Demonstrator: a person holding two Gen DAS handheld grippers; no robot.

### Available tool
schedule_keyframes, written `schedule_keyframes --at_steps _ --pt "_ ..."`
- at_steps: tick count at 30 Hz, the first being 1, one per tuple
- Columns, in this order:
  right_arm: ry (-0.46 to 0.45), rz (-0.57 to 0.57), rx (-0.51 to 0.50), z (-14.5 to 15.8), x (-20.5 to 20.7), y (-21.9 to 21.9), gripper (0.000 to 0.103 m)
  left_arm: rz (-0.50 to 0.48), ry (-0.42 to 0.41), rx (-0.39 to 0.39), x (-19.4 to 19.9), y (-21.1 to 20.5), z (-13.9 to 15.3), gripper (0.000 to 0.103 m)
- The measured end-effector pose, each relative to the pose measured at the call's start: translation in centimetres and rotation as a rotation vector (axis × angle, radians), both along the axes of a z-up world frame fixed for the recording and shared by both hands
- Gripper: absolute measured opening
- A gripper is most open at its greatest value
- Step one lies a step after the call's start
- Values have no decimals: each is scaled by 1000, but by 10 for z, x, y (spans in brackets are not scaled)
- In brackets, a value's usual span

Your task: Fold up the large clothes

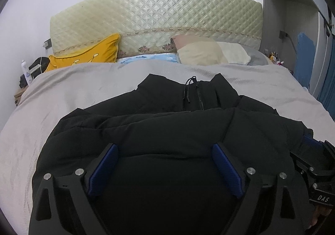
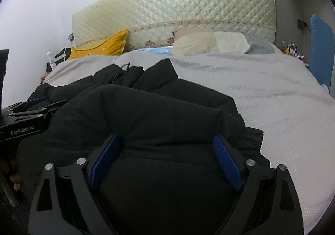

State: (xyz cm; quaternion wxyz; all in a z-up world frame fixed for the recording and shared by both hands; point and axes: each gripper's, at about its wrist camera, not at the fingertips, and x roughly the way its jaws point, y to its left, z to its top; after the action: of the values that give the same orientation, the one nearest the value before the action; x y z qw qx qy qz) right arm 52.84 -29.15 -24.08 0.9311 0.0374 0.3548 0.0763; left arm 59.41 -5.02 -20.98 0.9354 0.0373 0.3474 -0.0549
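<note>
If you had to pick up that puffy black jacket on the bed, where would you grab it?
Probably the near folded edge of the puffy black jacket, approached from the foot of the grey-covered bed. That edge bulges into a thick ridge that open jaws could straddle; the zipped collar lies far away.

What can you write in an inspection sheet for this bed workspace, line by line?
Surface: bed with grey blanket, wrinkled.
Job's things: black jacket lies on the blanket, zipper and collar toward the headboard, bulky folds near both grippers.
Clutter: yellow pillow, beige pillow, light blue cloth at the head of the bed.
Grippers: left gripper open over the jacket; right gripper open over the jacket, nothing between its fingers.
Cables: black drawcord at the collar; wall plug with cable.
Surroundings: quilted headboard; white bottle on the bedside table; small bottles at right.
</note>
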Motion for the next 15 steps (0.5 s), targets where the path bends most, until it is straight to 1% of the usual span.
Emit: schedule_keyframes --at_steps 3,5,8,11,13,15 --pt "40 6 10 4 -1 -1 90 1 15 7 -6 1 6 92" --pt "61 0 25 12 -6 -4 90 11 35 17 -12 1 15 92" --pt "65 -27 28 31 -23 -9 91 33 41 42 -31 2 36 92" --pt "49 -55 34 56 -44 -12 91 66 19 60 -62 4 68 92" --pt "29 -68 31 79 -65 -15 91 92 1 52 -89 5 96 92" --pt "1 -75 20 104 -88 -17 91 109 -22 52 -127 2 131 92"
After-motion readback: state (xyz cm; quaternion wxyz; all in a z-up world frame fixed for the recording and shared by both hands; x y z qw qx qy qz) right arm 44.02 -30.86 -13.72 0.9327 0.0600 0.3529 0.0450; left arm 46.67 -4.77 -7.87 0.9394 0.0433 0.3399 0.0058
